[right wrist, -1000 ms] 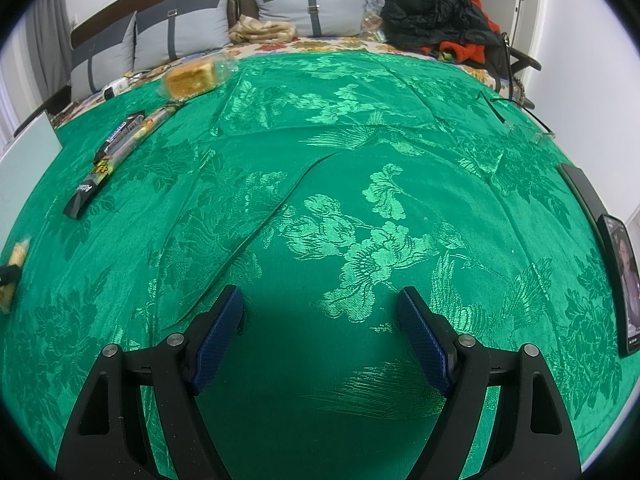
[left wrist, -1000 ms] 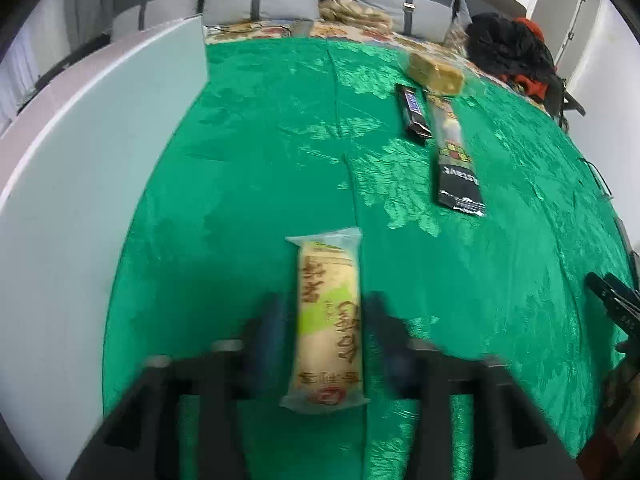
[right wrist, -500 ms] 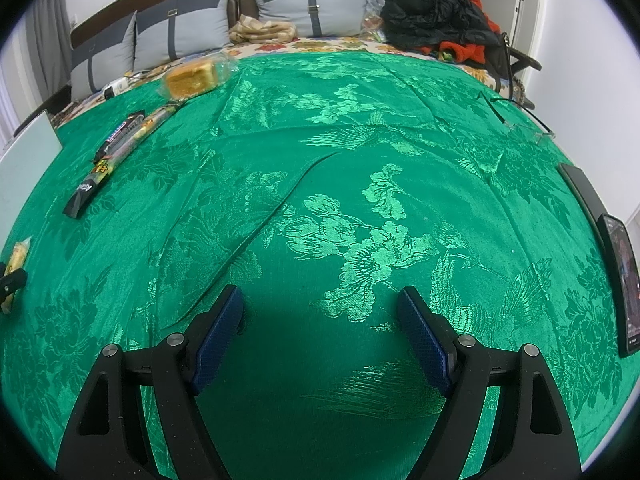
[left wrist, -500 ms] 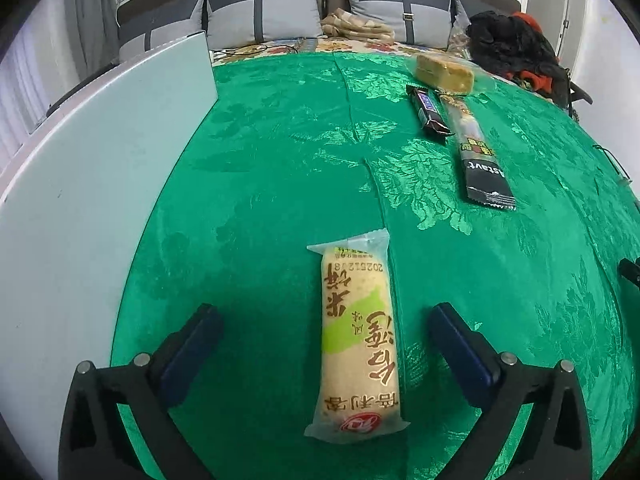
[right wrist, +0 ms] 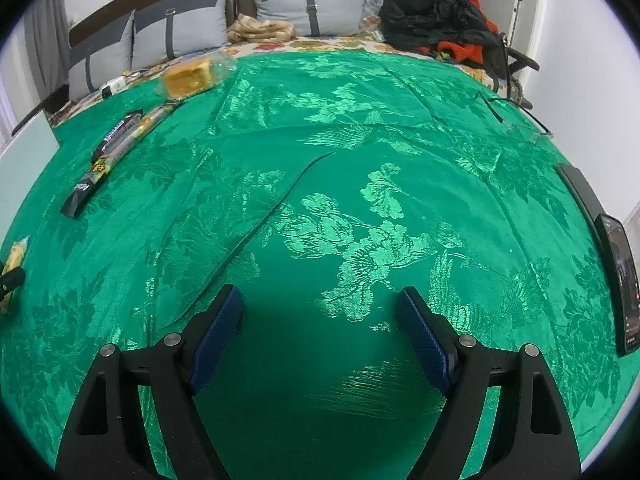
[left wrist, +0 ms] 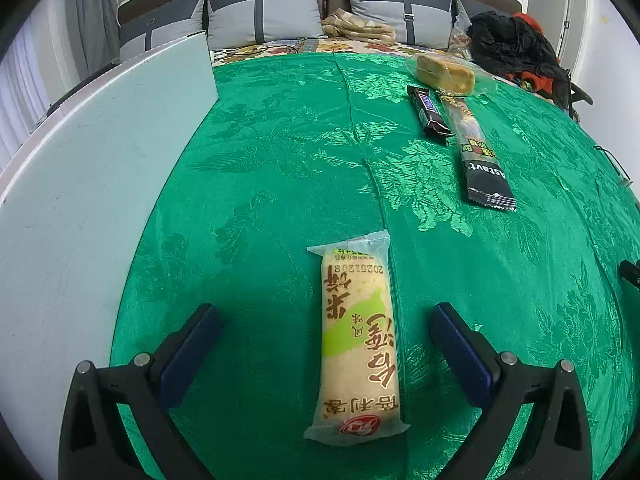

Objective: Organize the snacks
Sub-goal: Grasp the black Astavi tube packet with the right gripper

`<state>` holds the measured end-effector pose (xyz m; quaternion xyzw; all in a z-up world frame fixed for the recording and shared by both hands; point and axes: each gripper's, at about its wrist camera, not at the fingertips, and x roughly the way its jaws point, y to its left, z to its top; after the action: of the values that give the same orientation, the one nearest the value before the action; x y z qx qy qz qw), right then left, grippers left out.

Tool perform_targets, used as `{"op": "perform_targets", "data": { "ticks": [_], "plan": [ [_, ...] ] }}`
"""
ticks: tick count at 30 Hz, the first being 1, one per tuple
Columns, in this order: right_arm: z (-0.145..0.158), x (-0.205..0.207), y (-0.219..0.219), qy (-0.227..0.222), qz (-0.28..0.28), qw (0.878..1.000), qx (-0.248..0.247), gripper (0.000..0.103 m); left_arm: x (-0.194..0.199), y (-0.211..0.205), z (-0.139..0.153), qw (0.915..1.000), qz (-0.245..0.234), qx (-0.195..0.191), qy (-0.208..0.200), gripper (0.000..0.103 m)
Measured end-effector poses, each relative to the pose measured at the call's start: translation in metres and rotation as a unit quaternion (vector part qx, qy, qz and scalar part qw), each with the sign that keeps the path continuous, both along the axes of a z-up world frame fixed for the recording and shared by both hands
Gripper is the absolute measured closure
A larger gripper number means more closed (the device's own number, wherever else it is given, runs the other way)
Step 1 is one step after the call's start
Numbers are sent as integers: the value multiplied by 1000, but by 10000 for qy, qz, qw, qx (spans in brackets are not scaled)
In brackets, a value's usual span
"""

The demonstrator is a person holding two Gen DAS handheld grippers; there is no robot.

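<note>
Lying flat on the green cloth [left wrist: 280, 184] near its left edge, the rice cracker packet [left wrist: 358, 344] sits untouched between the wide-open left gripper [left wrist: 325, 326]; lift straight off without snagging it; right gripper [right wrist: 320, 312] open, empty.

Green floral brocade cloth [right wrist: 360, 216] covers the whole surface. Grey pillows [left wrist: 264, 12] lean on a dark headboard [left wrist: 160, 4] at the far end, white walls [right wrist: 580, 60] around, curtains [left wrist: 24, 72] far left.
</note>
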<state>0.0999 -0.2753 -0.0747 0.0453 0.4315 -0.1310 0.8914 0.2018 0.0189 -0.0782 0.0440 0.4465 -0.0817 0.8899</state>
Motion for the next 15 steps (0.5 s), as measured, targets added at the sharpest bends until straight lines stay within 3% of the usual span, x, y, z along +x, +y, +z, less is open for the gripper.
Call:
{"op": "perform_targets", "data": {
  "ticks": [7, 9, 12, 15],
  "plan": [
    [0, 6, -7, 139, -127, 9998, 86, 11, 0, 0, 0, 10000, 2, 2, -1, 0],
    [4, 17, -8, 534, -228, 9981, 223, 11, 0, 0, 0, 10000, 1, -2, -1, 0],
    [12, 42, 0, 673, -473, 9914, 1015, 11, 0, 0, 0, 10000, 1, -2, -1, 0],
    [20, 77, 31, 628, -180, 9844, 1633, 12, 0, 0, 0, 10000, 1, -2, -1, 0]
  ]
}}
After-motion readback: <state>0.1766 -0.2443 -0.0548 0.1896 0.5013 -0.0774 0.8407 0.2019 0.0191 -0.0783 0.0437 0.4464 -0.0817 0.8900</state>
